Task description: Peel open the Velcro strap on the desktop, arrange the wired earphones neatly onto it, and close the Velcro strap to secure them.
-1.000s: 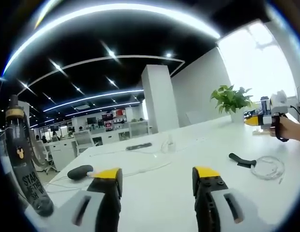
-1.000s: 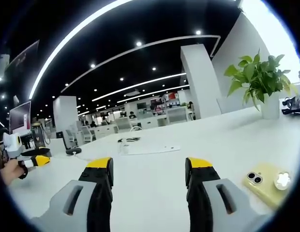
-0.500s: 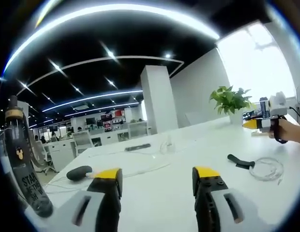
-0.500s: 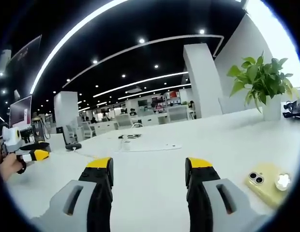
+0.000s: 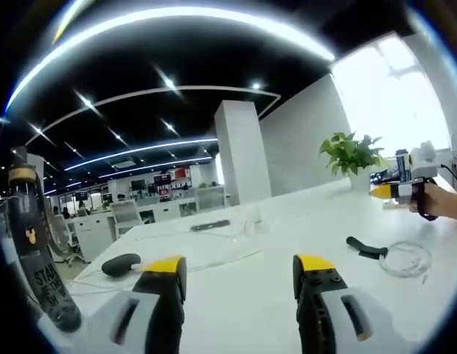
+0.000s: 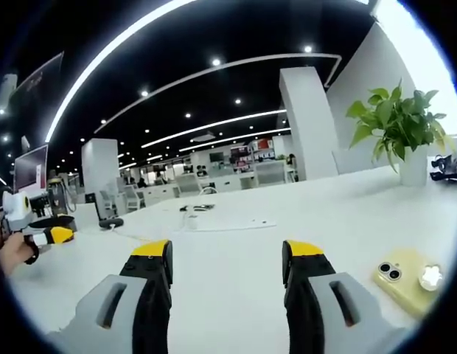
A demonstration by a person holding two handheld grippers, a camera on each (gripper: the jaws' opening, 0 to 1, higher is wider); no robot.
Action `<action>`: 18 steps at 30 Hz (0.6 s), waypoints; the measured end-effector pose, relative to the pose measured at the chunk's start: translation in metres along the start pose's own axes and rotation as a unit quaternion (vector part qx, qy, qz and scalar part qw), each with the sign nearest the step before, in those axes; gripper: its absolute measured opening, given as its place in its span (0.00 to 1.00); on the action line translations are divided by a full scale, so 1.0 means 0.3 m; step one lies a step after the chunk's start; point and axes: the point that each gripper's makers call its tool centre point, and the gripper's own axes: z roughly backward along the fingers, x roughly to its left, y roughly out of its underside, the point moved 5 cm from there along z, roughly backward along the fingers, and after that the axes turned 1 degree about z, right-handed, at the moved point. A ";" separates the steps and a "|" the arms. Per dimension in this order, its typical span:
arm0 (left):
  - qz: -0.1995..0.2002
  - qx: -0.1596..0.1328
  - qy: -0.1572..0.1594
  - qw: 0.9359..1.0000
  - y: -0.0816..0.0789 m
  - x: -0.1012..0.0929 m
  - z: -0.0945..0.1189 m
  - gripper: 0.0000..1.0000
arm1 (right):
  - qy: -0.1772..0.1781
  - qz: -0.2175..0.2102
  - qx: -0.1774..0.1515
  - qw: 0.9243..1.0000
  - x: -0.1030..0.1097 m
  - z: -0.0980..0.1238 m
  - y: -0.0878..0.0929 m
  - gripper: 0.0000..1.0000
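Left tongs (image 5: 241,274) held with jaws spread apart, gripping nothing, above the white table (image 5: 287,228). Right tongs (image 6: 225,259) likewise spread and unloaded, in the left gripper view showing at the far right in a hand (image 5: 444,199); in the right gripper view the left tongs show at the far left. Black Velcro strap (image 5: 365,246) lying flat on the table, just left of the coiled white wired earphones (image 5: 409,258), touching or nearly touching the coil; hard to tell which. Green potted plant (image 5: 352,153) beyond the strap, well apart from it. Dark tall bottle (image 5: 33,243) and black computer mouse (image 5: 121,263) far left of the strap. Yellow phone (image 6: 409,277) lying on the table. Barely any change from half a second ago: strap and earphones unmoved, both tongs holding the same spread, views shifted only slightly.
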 end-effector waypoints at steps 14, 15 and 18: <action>0.000 0.002 0.001 1.000 0.003 0.000 -0.003 0.61 | -0.002 0.007 0.006 1.000 0.007 -0.002 0.007 0.61; 0.000 0.002 0.001 1.000 0.003 0.000 -0.002 0.61 | -0.001 0.008 0.007 1.000 0.007 -0.002 0.008 0.61; -0.001 0.003 0.001 1.000 0.003 0.000 -0.002 0.61 | -0.002 0.008 0.007 1.000 0.009 -0.001 0.009 0.61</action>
